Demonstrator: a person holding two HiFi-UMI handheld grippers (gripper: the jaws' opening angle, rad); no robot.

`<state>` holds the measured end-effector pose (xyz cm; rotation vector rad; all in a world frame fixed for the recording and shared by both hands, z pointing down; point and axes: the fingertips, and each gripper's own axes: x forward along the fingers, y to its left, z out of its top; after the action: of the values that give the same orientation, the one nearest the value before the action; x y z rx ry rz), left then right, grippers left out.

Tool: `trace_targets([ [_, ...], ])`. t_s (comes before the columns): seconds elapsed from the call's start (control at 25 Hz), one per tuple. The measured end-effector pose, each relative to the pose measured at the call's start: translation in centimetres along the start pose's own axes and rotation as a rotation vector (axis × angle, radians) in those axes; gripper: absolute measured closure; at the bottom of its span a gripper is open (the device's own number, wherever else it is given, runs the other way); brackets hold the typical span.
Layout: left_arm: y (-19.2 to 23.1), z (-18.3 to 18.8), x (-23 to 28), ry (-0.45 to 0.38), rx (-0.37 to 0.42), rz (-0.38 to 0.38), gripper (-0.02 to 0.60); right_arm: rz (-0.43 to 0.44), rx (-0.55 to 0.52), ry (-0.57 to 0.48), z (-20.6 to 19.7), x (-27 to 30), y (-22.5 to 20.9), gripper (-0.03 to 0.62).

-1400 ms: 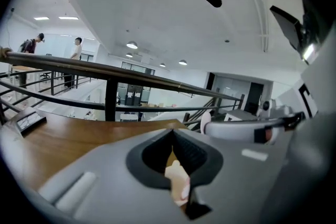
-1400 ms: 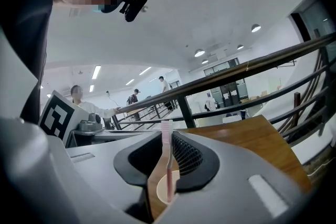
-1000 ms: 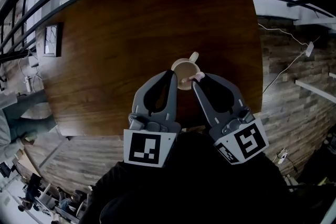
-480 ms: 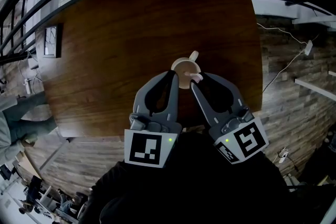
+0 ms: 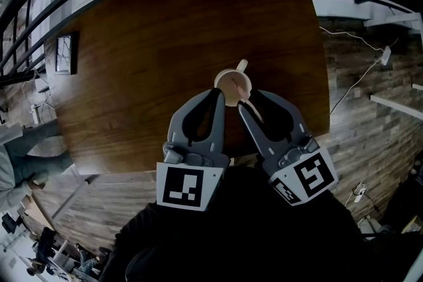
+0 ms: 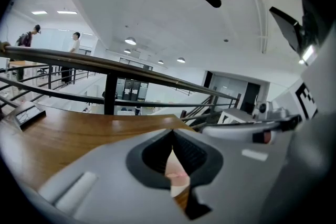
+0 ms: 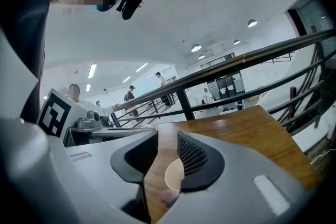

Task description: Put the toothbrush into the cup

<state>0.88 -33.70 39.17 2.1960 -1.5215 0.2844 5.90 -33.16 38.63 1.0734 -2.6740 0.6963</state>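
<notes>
Two grippers sit low in the centre of the head view, both pointing up-frame at a cup (image 5: 228,81) on the brown wooden worktop (image 5: 165,43). Left gripper (image 5: 217,94): fingers together at the tips, nothing gripped, tips just left of the cup. Right gripper (image 5: 250,101): fingers apart and opening, nothing clamped; the cup shows through the gap in its own view. Toothbrush (image 5: 250,107): one end in the cup, pale handle leaning over the rim toward lower right, between the right fingers; contact unclear. Cup handle points upper right.
</notes>
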Motion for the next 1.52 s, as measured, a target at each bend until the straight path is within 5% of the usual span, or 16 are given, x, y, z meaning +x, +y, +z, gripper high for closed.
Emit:
trace_targets([
  [0.52, -1.5, 2.0, -4.7, -0.082, 0.057, -0.041, 0.572, -0.036, -0.034, -0.116, 2.2, -3.2, 4.0, 0.488],
  [0.96, -5.0, 3.6, -12.3, -0.203, 0.173, -0.117, 0.572, -0.114, -0.123, -0.291, 4.1, -9.5, 10.2, 0.585],
  [1.52, -7.2, 3.7, -20.4, -0.293, 0.297, -0.198, 0.572, -0.187, -0.211, -0.407, 3.7, -14.4, 17.4, 0.592],
])
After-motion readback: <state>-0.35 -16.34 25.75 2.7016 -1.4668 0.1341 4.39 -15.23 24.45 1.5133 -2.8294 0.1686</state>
